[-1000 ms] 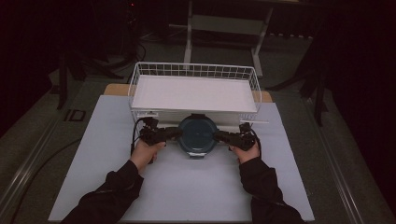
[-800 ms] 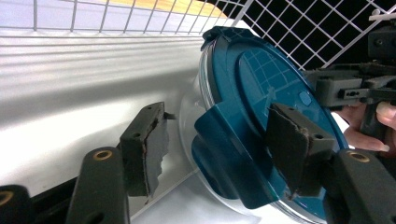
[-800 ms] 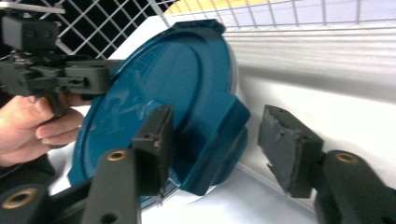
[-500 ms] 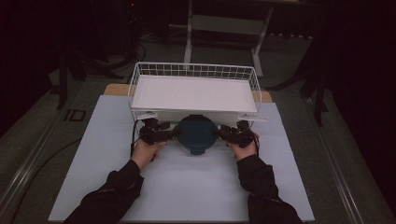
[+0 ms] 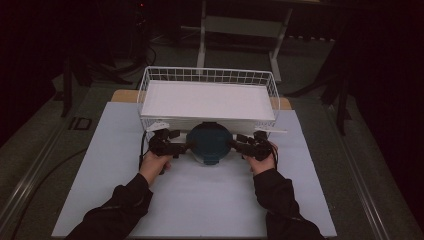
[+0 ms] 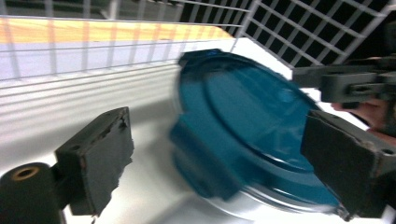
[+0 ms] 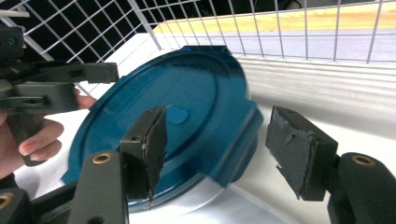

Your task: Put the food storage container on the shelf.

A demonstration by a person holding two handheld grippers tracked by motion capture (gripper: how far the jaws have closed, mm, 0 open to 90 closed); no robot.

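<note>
Beside basket [image 5: 207, 75], blue lid [image 5: 209, 142] apparently tilted higher than before.

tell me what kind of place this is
Probably a dim lab or recording workspace: a white mat on the table, an empty white wire basket and metal stand legs behind.

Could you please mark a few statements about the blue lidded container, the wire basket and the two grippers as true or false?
1. The round blue-lidded container is tilted, not flat. True.
2. The container lies inside the white wire basket. False: it is in front of the basket, above the white table mat.
3. The left gripper and right gripper flank the container from opposite sides. True.
4. The lid is red. False: it is dark blue.
5. The basket holds several cups. False: it shows a plain white liner.
</note>
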